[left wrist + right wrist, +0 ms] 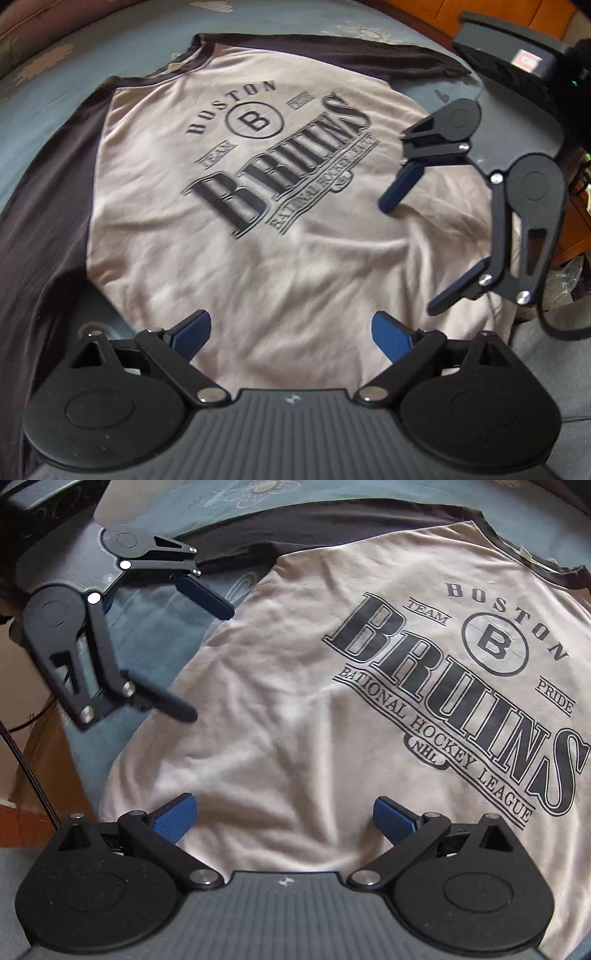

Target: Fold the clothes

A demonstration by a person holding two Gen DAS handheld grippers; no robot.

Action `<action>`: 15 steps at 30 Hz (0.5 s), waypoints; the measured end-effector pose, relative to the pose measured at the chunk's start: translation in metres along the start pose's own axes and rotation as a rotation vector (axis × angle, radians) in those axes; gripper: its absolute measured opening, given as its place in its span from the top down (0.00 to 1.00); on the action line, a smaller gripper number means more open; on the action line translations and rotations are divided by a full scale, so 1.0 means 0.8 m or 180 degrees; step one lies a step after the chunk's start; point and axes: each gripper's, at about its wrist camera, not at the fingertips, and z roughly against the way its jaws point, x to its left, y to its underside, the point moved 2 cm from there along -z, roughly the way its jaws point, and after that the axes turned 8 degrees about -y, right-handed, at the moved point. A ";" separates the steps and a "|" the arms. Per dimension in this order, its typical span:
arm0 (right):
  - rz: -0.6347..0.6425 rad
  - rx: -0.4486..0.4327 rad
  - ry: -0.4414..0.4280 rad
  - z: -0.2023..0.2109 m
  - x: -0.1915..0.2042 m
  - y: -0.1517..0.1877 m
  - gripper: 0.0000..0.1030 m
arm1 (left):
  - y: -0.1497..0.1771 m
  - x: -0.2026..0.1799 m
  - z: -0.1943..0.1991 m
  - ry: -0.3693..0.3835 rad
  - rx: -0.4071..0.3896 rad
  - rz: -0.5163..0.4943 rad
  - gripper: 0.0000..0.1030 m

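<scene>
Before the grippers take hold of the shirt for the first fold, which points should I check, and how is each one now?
1. Shirt lies flat, print side up, on the bed cover: ok.
2. Left gripper open, nothing held: ok.
3. Right gripper open, nothing held: ok.
4. Both dark sleeves spread out, not tucked under: ok.
5. Bottom hem free and straight: cannot tell, the gripper bodies hide it.
6. Light wrinkles in the lower part of the shirt: not ok, smooth them first.

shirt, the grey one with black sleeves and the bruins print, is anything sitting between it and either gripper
Nothing visible does. The grey cotton shirt with black sleeves lies flat, print up, on the blue floral bedcover. The left gripper and right gripper are both open above its lower half, with only bare fabric showing between their blue fingers.
</scene>
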 end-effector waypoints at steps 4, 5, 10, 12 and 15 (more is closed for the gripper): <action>0.0076 -0.0014 0.0120 0.004 -0.005 0.027 0.00 | 0.011 -0.022 -0.025 0.0141 0.0170 -0.0239 0.10; 0.0105 0.0071 0.0169 0.007 -0.003 0.041 0.00 | 0.024 -0.027 -0.030 0.0104 0.0273 -0.0354 0.09; -0.0194 0.0304 0.0286 0.041 -0.014 0.108 0.00 | 0.054 -0.049 -0.017 -0.0056 0.0410 -0.0867 0.10; -0.0277 0.0180 0.0374 0.065 -0.022 0.119 0.00 | 0.047 -0.056 -0.005 0.0029 0.0303 -0.0827 0.10; -0.0411 0.0027 0.0583 0.092 -0.041 0.128 0.00 | 0.029 -0.084 0.002 0.0219 0.0106 -0.0971 0.10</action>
